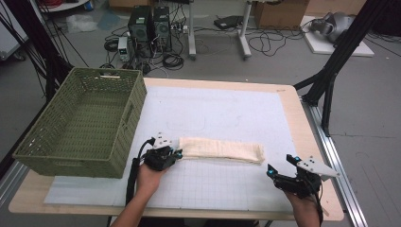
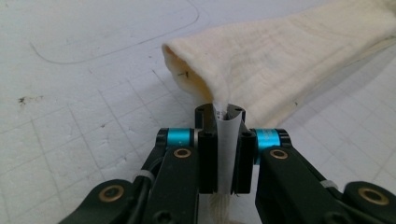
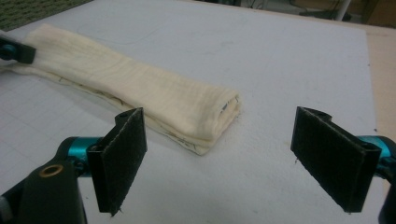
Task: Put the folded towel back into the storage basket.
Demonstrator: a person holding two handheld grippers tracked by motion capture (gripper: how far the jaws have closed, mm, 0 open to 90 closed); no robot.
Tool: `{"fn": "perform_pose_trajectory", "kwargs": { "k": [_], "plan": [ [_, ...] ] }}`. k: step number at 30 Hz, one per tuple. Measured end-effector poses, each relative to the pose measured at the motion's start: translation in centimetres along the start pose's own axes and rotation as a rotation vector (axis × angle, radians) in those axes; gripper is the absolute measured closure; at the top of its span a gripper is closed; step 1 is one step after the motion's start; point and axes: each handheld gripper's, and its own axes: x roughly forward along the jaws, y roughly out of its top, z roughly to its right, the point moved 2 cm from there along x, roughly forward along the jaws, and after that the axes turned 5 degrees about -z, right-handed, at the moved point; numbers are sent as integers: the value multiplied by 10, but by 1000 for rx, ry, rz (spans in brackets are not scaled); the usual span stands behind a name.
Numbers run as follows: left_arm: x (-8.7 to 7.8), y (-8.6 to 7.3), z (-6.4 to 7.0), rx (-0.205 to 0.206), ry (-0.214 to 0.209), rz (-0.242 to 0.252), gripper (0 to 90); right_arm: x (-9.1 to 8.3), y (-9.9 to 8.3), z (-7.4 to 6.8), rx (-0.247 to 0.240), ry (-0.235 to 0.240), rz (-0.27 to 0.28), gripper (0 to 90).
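Note:
A cream cloth, folded into a long narrow strip, lies across the white gridded mat. My left gripper is shut on the cloth's left end; in the left gripper view the cloth is pinched between the jaws of the left gripper and lifted slightly there. My right gripper hovers near the table's front right, open and holding nothing. In the right gripper view the right gripper has its pads wide apart, with the cloth's folded right end just beyond them.
A green woven basket stands on the table's left side, close to my left hand. The wooden table edge runs along the right. Cables, computer towers and black frame legs are on the floor behind.

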Motion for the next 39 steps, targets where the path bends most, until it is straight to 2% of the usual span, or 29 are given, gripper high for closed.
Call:
{"fn": "perform_pose_trajectory", "kwargs": {
  "k": [5,7,9,15,18,21,22,23,24,26,30,31,35,39],
  "plan": [
    [-9,0,-1,-20,-28,35,840,13,2,-4,19,16,-24,190],
    [-9,-1,-2,-10,-26,30,840,20,4,-10,-15,28,-22,234],
    [-10,-2,-2,-5,-28,33,839,23,5,-12,-26,30,-23,243],
    [-15,-9,0,22,-37,60,839,42,6,-13,-14,2,-37,291],
    [-16,-11,-2,16,-40,69,838,55,5,-13,-2,2,-78,333],
    [-17,-12,-2,16,-48,71,837,70,4,-11,30,-31,-123,367],
    [-18,-12,-2,17,-50,73,837,75,5,-10,43,-45,-156,380],
    [-19,-12,-2,21,-51,72,837,77,6,-10,39,-47,-159,393],
    [-19,-12,-2,24,-52,72,837,78,7,-11,33,-41,-158,423],
    [-19,-12,-2,17,-56,77,837,83,7,-13,3,-36,-202,450],
    [-19,-12,-3,20,-62,77,835,85,8,-15,-9,-29,-209,515],
    [-19,-12,-3,21,-63,80,835,85,8,-15,-6,-14,-212,546],
    [-21,-12,-2,27,-70,89,834,86,8,-12,61,24,-228,582],
    [-21,-12,-2,31,-69,94,835,87,11,-10,72,39,-253,637]
  ]
}}
